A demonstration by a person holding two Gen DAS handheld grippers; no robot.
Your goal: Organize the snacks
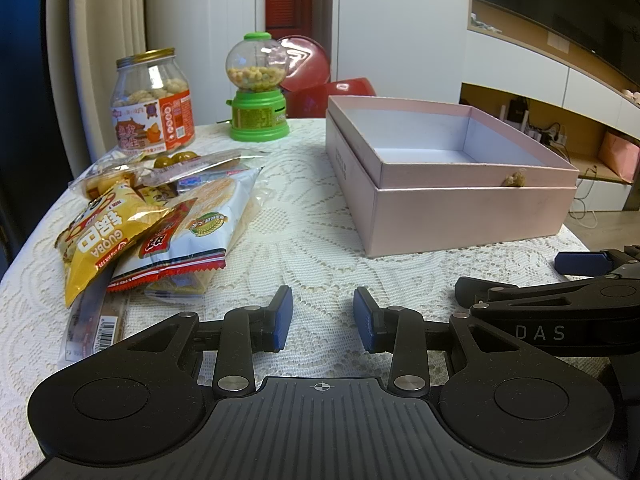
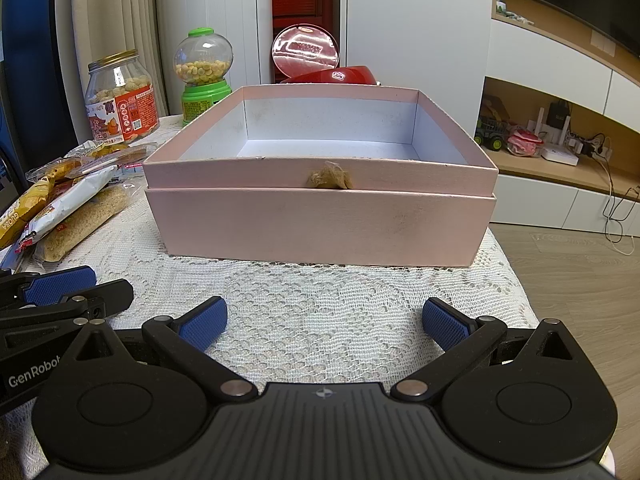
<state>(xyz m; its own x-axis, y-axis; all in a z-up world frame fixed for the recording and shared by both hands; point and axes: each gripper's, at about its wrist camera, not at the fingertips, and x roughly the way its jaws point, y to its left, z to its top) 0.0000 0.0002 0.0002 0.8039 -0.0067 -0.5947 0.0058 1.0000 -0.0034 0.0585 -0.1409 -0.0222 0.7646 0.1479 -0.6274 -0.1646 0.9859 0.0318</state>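
Note:
A pile of snack packets lies on the lace cloth at the left: a yellow Guoba bag [image 1: 105, 236], a white and red bag [image 1: 192, 236] and clear packets [image 1: 160, 172] behind; the pile also shows in the right wrist view [image 2: 68, 200]. An open pink box [image 1: 452, 176] stands at the right, empty inside [image 2: 320, 184]. My left gripper [image 1: 323, 318] is open and empty, low over the cloth in front of the pile. My right gripper [image 2: 323, 322] is open wide and empty, facing the box's front wall.
A clear snack jar [image 1: 154, 104] with a gold lid and a green candy dispenser [image 1: 258, 88] stand at the back of the table. A red tin [image 2: 320, 60] sits behind the box. The table's right edge [image 2: 508, 272] drops to a wooden floor.

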